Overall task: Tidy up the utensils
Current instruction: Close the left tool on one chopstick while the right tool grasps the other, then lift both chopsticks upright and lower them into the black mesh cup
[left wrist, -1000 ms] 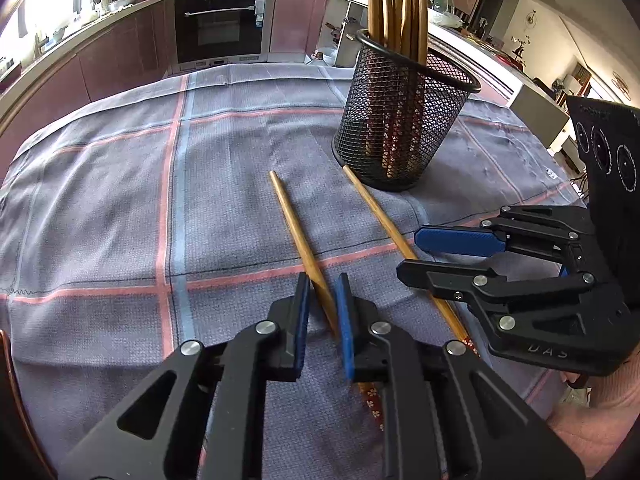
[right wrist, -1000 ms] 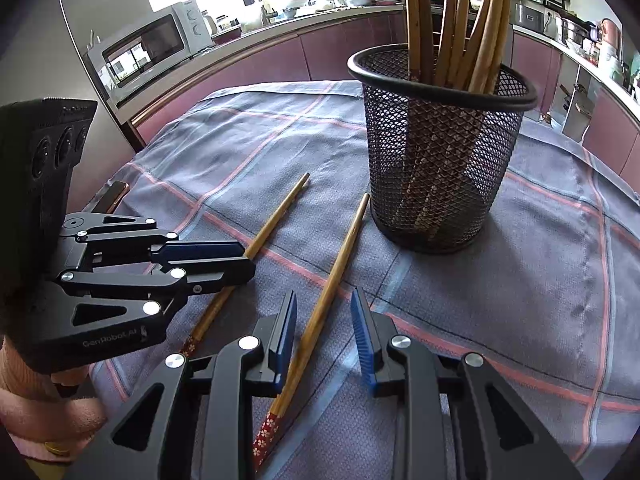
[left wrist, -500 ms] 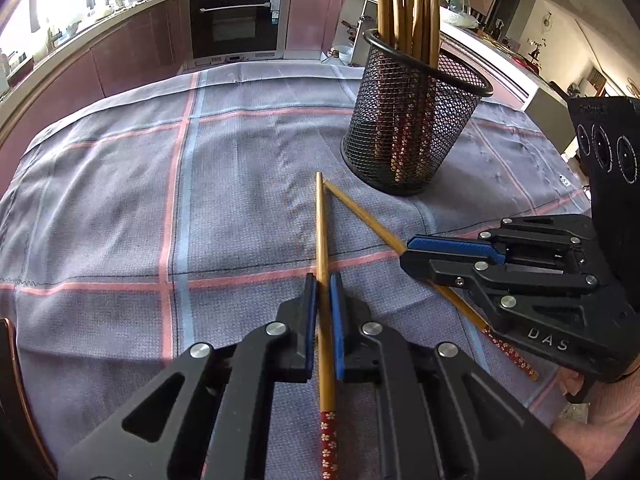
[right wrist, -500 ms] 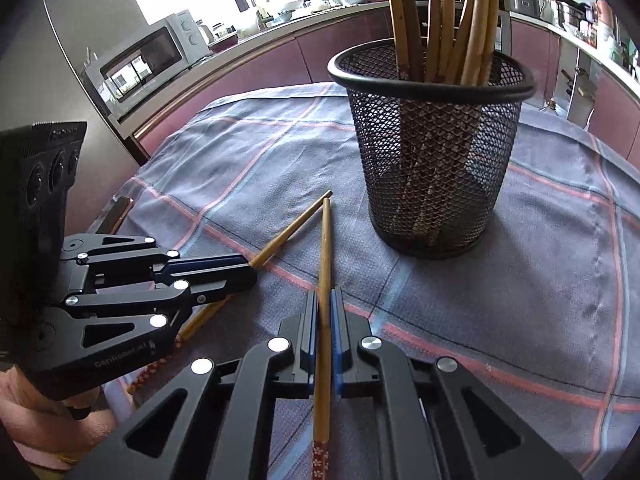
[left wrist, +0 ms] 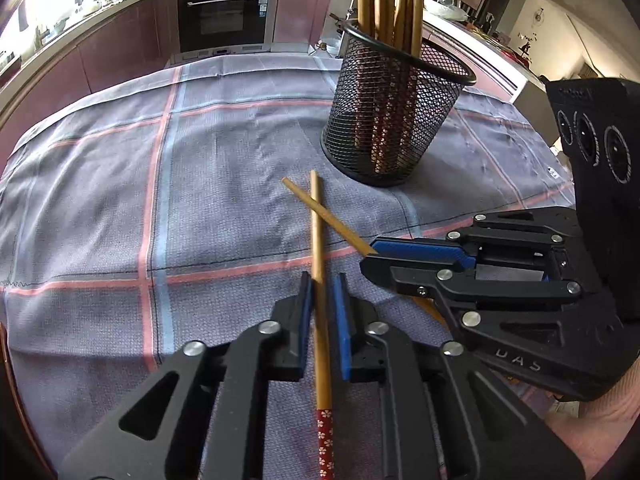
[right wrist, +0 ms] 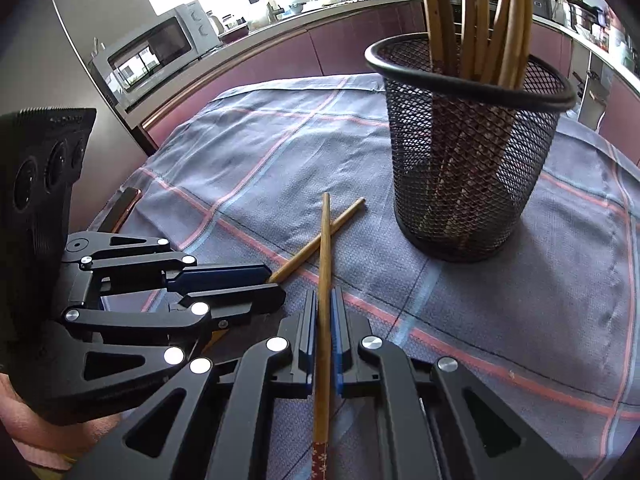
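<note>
A black mesh cup (left wrist: 394,120) holding several bamboo chopsticks stands on the checked cloth; it also shows in the right wrist view (right wrist: 468,152). My left gripper (left wrist: 322,280) is partly open around a bamboo chopstick (left wrist: 318,240) with a red flowered end; a gap shows on each side of it. My right gripper (right wrist: 324,296) is shut on a second chopstick (right wrist: 325,248). The two chopsticks cross just above the cloth in front of the cup. The right gripper (left wrist: 370,256) sits to the right in the left wrist view, the left gripper (right wrist: 276,284) to the left in the right wrist view.
The grey-blue cloth (left wrist: 120,200) with pink lines covers the round table. A dark object (right wrist: 120,208) lies at the table's left edge. Kitchen counters, an oven (left wrist: 222,12) and a microwave (right wrist: 156,48) stand behind.
Both grippers closed on a chopstick each and lifted them; the two chopsticks now cross. The left gripper's jaws have since spread slightly. The cup looks closer.
</note>
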Tool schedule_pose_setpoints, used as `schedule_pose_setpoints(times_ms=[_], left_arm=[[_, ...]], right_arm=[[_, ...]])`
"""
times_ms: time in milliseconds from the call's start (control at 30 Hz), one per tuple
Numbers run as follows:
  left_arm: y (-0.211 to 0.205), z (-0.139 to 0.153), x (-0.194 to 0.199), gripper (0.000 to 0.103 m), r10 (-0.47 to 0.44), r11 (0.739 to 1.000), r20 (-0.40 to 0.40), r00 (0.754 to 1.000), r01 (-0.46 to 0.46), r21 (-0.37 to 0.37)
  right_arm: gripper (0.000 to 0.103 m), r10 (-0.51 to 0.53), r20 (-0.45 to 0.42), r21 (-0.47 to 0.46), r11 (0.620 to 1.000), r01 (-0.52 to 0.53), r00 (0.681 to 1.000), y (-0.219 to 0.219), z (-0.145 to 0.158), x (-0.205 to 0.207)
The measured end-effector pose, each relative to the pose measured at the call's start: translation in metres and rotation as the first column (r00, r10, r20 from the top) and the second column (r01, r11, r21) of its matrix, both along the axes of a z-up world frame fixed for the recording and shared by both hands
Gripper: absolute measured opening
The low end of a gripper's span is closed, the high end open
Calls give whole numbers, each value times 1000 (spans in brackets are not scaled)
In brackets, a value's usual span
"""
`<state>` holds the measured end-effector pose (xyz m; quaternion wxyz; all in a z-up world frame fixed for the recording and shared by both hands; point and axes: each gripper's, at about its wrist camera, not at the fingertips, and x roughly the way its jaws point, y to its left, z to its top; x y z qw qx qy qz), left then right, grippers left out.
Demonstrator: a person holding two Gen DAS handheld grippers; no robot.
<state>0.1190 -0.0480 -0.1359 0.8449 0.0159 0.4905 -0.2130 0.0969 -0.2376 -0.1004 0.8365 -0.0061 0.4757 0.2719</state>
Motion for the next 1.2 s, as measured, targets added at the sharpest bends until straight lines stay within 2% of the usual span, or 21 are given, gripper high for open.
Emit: schedule_pose_setpoints(times_ms=[133,433,667,1200], left_arm=[[2,0,0,7,21,1000,-1,1000,-21,-12],[26,17,0,7,86,990,13,996,-84,-112],[31,41,-8,7,105,983,67,992,-93,-159],[39,92,-25,7,127,962,179,976,-77,-262]], right_arm=[[5,-4,9,0,1000,4,1000,1,0,0],[5,-36,46,117,993,30,998,-19,20,-4],[5,-38,122,164,986,17,992,-25,46,-14],[5,-91,259,196,980,40,962,-46,93,-25]])
